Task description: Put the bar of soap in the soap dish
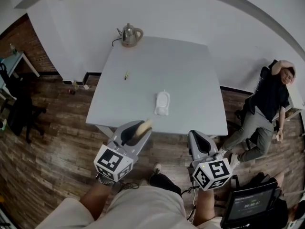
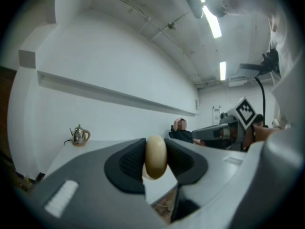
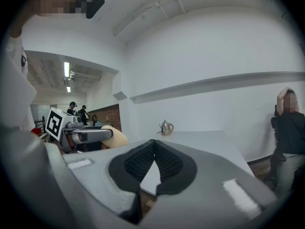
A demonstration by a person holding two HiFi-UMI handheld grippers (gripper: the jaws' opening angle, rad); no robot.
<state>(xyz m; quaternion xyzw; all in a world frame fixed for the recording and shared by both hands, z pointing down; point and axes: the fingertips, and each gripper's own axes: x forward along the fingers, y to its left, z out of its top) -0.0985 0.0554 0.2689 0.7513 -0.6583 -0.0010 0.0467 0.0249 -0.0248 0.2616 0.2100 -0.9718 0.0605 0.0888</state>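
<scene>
A cream oval bar of soap (image 2: 155,156) stands on edge between the pads of my left gripper (image 2: 156,159), which is shut on it. In the head view the soap (image 1: 143,128) pokes out of the left gripper (image 1: 142,129) just short of the table's near edge. The white soap dish (image 1: 162,103) lies on the white table (image 1: 190,75), near its front middle. My right gripper (image 1: 196,138) hangs to the right below the table edge, its pads (image 3: 143,162) meeting with nothing between them. The right gripper view also catches the soap (image 3: 116,137) at its left.
A metal kettle (image 1: 130,35) stands at the table's far left corner, and a small green item (image 1: 126,75) lies left of centre. A person (image 1: 267,109) sits against the wall at the right. A screen (image 1: 248,205) stands on the floor beside my right leg.
</scene>
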